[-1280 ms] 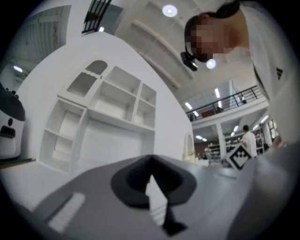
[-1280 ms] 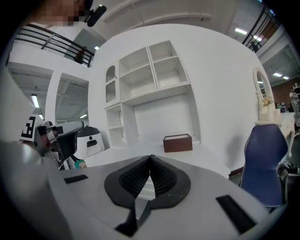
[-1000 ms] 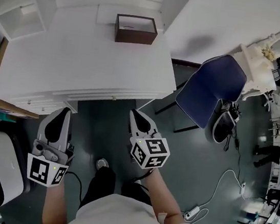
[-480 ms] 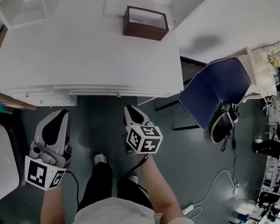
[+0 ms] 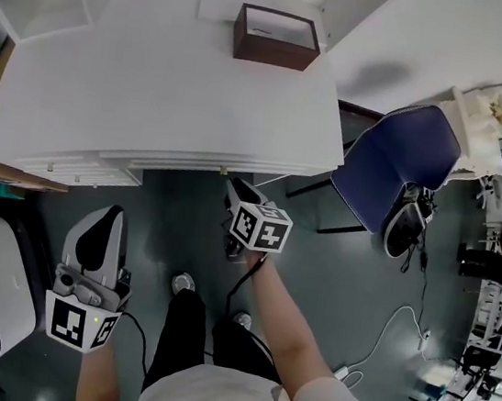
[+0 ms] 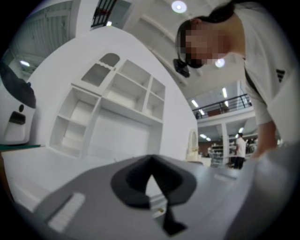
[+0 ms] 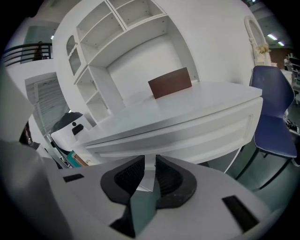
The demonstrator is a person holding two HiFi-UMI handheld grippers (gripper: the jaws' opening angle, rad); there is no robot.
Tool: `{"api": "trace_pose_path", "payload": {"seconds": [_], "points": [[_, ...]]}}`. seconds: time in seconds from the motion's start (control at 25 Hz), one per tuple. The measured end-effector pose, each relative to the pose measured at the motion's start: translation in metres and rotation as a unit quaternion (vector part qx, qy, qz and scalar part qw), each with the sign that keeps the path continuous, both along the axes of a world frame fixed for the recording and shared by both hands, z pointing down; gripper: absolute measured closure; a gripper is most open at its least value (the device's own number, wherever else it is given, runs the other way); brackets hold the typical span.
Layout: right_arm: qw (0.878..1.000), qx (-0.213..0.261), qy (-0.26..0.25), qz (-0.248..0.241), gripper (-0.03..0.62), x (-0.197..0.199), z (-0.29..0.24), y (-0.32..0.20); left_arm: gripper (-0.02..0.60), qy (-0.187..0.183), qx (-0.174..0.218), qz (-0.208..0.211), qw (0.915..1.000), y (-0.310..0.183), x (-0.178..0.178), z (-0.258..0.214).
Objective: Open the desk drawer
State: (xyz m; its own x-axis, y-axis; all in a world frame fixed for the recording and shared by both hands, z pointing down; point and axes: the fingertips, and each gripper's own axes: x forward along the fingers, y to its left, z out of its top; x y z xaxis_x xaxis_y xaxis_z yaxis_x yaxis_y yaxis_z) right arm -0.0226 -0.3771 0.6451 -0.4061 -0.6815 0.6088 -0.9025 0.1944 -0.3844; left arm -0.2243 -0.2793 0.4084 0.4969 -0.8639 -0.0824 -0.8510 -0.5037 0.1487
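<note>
Two grippers were in view, and only the right gripper (image 5: 233,188) was engaged with the task. The step in hand was the approach to the handle: the drawer (image 5: 182,160) sat flush under the top of the desk (image 5: 155,89) and was not yet pulled. Its small knob (image 5: 224,171) lay just ahead of the right jaw tips and slightly to their left in the head view. I could not tell whether they touched.

In the right gripper view, the right gripper (image 7: 150,161) had its jaws opening with a narrow gap. Only the white drawer front (image 7: 201,126) showed beyond that gap. I could not make out the knob there, and nothing was gripped.

The left gripper (image 5: 110,212) hung well clear of the desk edge, its jaws together at the tips and empty (image 6: 151,159).

I judged that the next move called for:
1. Centre the knob between the right jaws.
2. Close firmly on it.
3. Pull straight back toward the operator, keeping the pull level.
</note>
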Motion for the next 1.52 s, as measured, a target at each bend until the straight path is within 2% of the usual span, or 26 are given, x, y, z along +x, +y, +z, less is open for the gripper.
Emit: {"api": "trace_pose_path", "payload": {"seconds": [0.2,0.68,0.84,1.2,1.52], "points": [[1.0,-0.014,-0.002,0.019,0.503,0.003,0.022,-0.013,0.575,0.002,-0.009,-0.001,1.0,0.001,-0.002,0.011],[0.999,-0.041,-0.003,0.02,0.49,-0.007,0.059,-0.029,0.575,0.001,-0.024,-0.014,0.9996,0.004,-0.013,0.026],[0.999,-0.034,0.011,0.019,0.517,-0.009,0.058,-0.033,0.575,0.002,-0.028,-0.02,0.9994,0.005,-0.018,0.028],[0.999,-0.031,0.015,0.013,0.519,-0.01,0.06,-0.028,0.575,0.0,-0.027,-0.016,0.9995,0.007,-0.016,0.028],[0.999,-0.04,0.007,0.008,0.519,-0.009,0.059,-0.005,0.575,0.003,-0.017,-0.007,0.9998,0.007,-0.004,0.021]]}}
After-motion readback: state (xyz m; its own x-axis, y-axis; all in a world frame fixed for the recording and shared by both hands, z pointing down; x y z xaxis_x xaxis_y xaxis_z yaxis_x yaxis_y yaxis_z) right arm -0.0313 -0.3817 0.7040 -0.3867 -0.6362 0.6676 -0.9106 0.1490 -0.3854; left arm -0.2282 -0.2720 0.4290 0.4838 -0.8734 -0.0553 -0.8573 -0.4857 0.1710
